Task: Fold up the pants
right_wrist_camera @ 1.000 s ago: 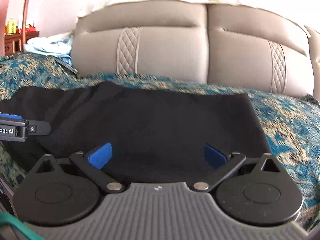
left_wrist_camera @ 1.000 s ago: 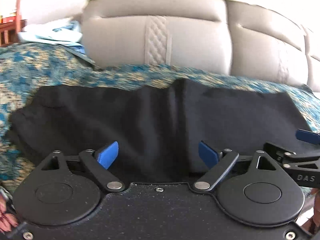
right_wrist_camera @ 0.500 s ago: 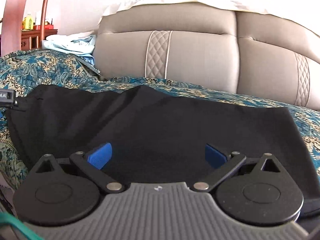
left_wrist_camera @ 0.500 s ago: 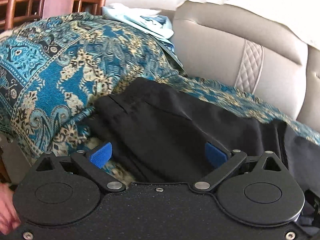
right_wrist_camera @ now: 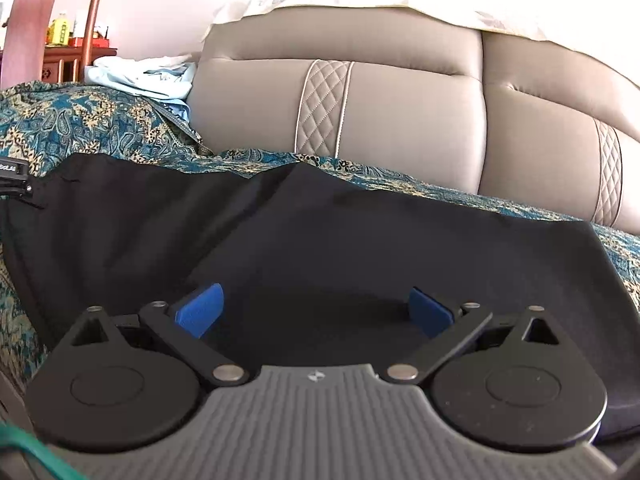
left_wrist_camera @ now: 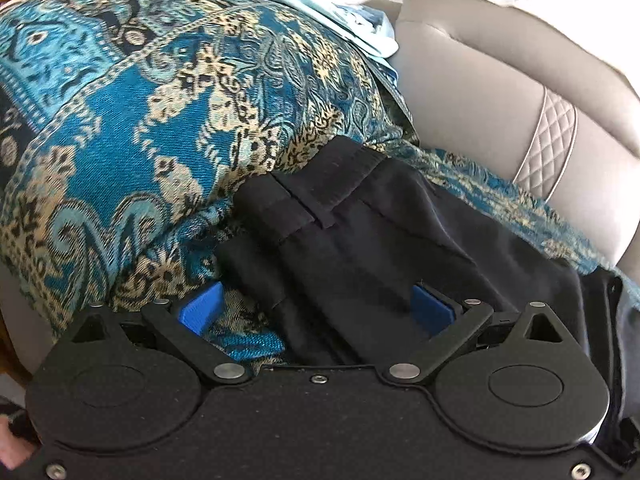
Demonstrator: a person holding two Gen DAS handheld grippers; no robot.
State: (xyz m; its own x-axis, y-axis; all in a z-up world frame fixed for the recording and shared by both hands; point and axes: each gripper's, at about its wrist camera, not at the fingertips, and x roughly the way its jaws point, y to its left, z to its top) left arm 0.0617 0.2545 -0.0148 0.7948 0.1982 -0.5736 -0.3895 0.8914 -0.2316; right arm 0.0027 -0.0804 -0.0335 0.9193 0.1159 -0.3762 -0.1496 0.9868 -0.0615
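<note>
Beige leather sofa (right_wrist_camera: 400, 120) with quilted stitched panels forms the backdrop; its seat and armrest carry a teal-and-cream patterned throw (left_wrist_camera: 140, 100). Pale blue fabric (right_wrist_camera: 148, 76) lies bunched on the throw at the far end of the armrest. Wooden furniture (right_wrist_camera: 60, 60) stands beyond it.

Black pants (right_wrist_camera: 360, 240) lie spread across the throw-covered seat, lengthwise along the sofa. In the left wrist view, the waistband end (left_wrist_camera: 316, 196) rests against the base of the covered armrest.

Left gripper (left_wrist_camera: 316, 314): the 2 blue fingers (left_wrist_camera: 200, 312) are spread wide. 1 finger is over the throw, the other over the pants edge; neither presses on the cloth.

Right gripper (right_wrist_camera: 316, 312): the 2 blue fingers (right_wrist_camera: 200, 310) are spread wide above the middle of the pants, gripping nothing. Part of the left gripper shows at the left edge of the right wrist view, beside the waistband end.
</note>
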